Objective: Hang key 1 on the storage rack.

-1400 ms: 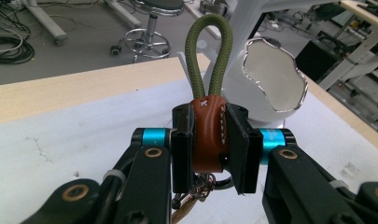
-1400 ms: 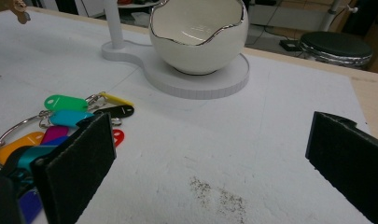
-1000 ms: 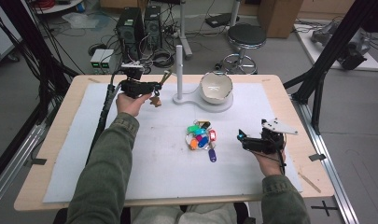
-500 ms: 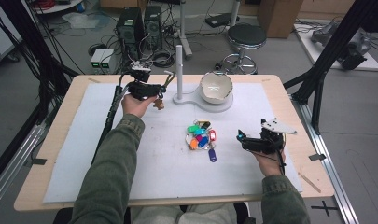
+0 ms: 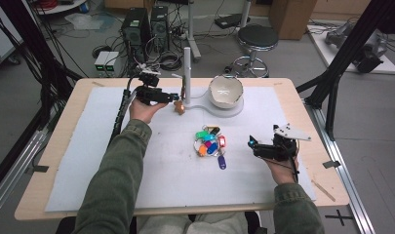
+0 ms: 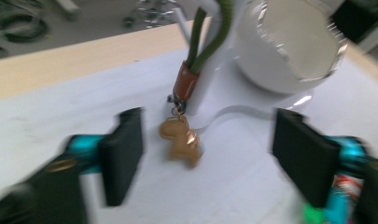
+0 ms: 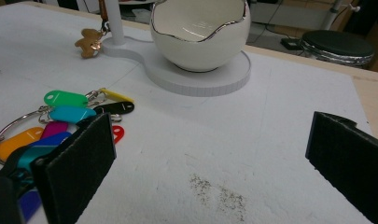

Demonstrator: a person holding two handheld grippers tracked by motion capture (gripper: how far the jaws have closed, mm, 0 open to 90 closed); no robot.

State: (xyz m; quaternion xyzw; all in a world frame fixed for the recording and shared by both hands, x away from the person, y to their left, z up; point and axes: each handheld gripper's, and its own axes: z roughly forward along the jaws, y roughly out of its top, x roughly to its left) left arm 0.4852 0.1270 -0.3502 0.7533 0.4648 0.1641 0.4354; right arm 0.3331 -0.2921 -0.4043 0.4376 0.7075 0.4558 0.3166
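A small tan animal-shaped charm (image 6: 181,145) hangs on a brown strap and green cord (image 6: 210,37) beside the white stand's post (image 5: 187,73), just above the mat. The cord's upper end is cut off in the left gripper view. My left gripper (image 6: 210,149) has just been opening, and the charm (image 5: 179,107) now hangs free between its jaws, untouched. My right gripper (image 7: 210,154) stands open and low over the mat with nothing between its pads. To its left lies a ring of coloured key tags (image 7: 65,112), seen in the high view as key tags (image 5: 209,142).
A white bowl with a jagged silver rim (image 5: 226,90) sits on the stand's round base (image 7: 200,77) at the back centre. A white mat (image 5: 151,195) covers most of the wooden table. A dark blue tag (image 5: 221,161) lies at the near edge of the bunch.
The left gripper slid right toward the post with the charm, then opened its jaws and let the charm go. The right gripper has stayed put.
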